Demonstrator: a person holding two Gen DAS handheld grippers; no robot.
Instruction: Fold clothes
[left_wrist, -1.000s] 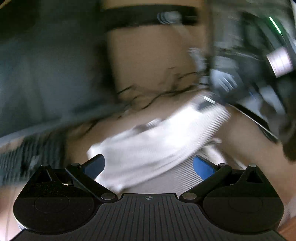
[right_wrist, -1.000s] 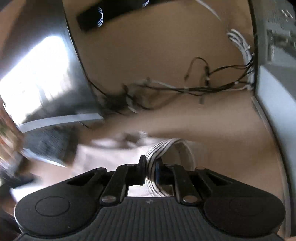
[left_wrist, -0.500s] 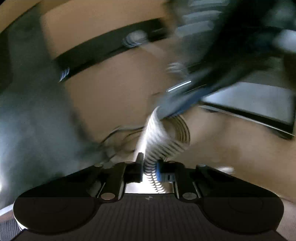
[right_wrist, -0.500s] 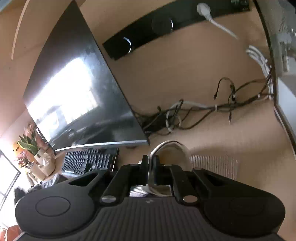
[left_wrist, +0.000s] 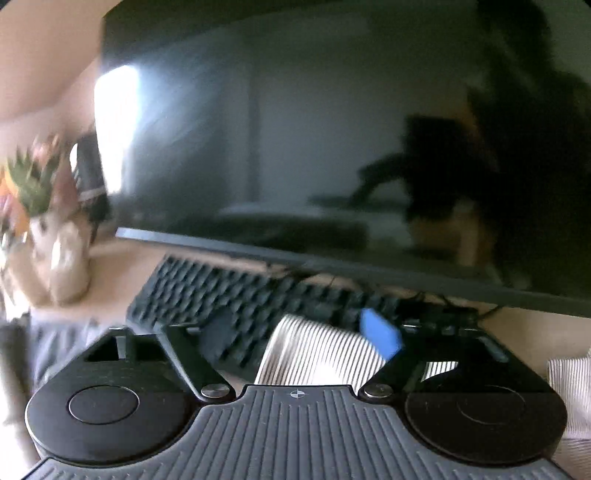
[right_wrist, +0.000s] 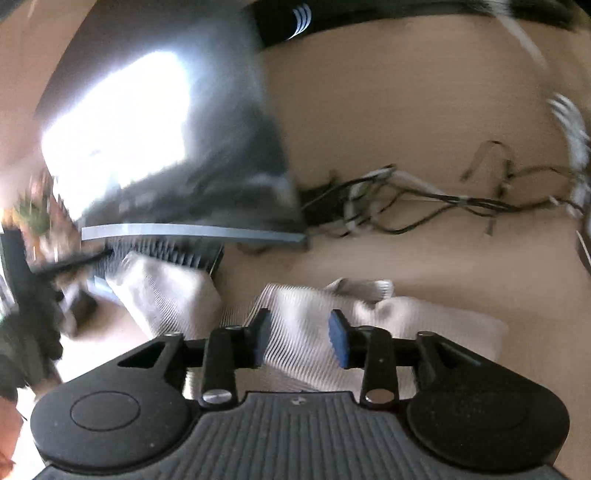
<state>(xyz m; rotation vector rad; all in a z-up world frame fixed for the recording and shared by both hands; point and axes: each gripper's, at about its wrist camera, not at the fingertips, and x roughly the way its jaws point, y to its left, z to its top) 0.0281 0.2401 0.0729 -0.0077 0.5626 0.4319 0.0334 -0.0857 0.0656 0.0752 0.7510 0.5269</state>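
Note:
A white garment with thin grey stripes (right_wrist: 306, 332) lies crumpled on the tan desk in the right wrist view, one bunch lying against the keyboard's corner. My right gripper (right_wrist: 300, 338) is open just above it, jaws apart, holding nothing. In the left wrist view my left gripper (left_wrist: 299, 338) is open wide, and a fold of the same striped cloth (left_wrist: 314, 354) lies between and below its blue-padded fingers (left_wrist: 380, 338). More striped cloth (left_wrist: 569, 380) shows at the right edge. Both views are blurred by motion.
A large dark monitor (left_wrist: 314, 129) stands close ahead over a black keyboard (left_wrist: 236, 299). A potted plant (left_wrist: 44, 206) stands at the left. A tangle of cables (right_wrist: 424, 199) lies on the desk (right_wrist: 406, 110) right of the monitor (right_wrist: 166, 147).
Both grippers were shut on the striped cloth half a second ago and are open now. The cloth has dropped onto the desk. The left view has swung toward the monitor.

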